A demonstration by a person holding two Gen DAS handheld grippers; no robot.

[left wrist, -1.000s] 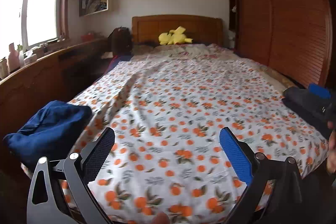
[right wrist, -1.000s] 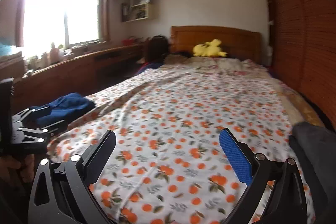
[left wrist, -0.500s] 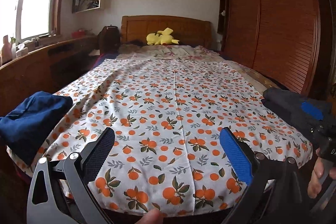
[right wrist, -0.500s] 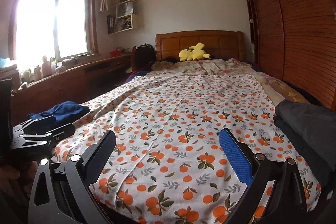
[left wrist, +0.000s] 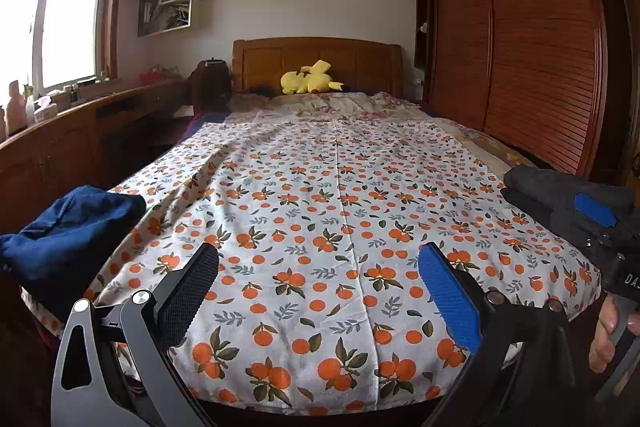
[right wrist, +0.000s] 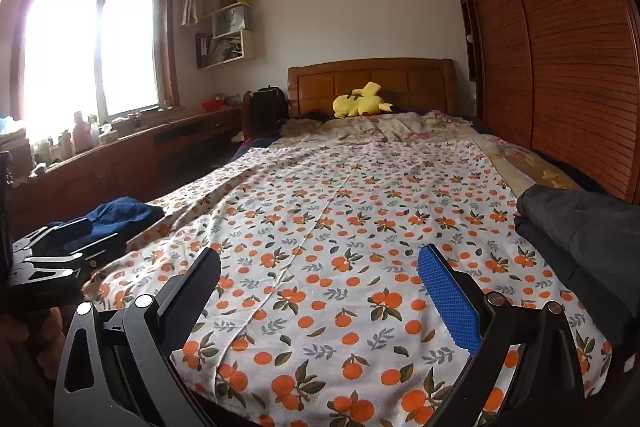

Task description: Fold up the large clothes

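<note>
A crumpled dark blue garment [left wrist: 68,231] lies at the bed's near left corner; it also shows in the right wrist view [right wrist: 120,213]. A folded dark grey garment [left wrist: 560,191] lies at the near right edge, and shows in the right wrist view [right wrist: 588,223]. My left gripper [left wrist: 318,271] is open and empty, held above the foot of the bed. My right gripper [right wrist: 320,273] is open and empty, also above the foot. Each gripper shows at the edge of the other's view.
The bed is covered by a white sheet with orange fruit print [left wrist: 340,207]. A yellow plush toy [left wrist: 310,79] lies by the wooden headboard. A wooden wardrobe [left wrist: 520,47] runs along the right, a wooden counter [left wrist: 60,147] with bottles under the window on the left.
Both grippers have pulled back and tilted up, so the bed's foot edge and more of the room show. Both stay open and empty.
</note>
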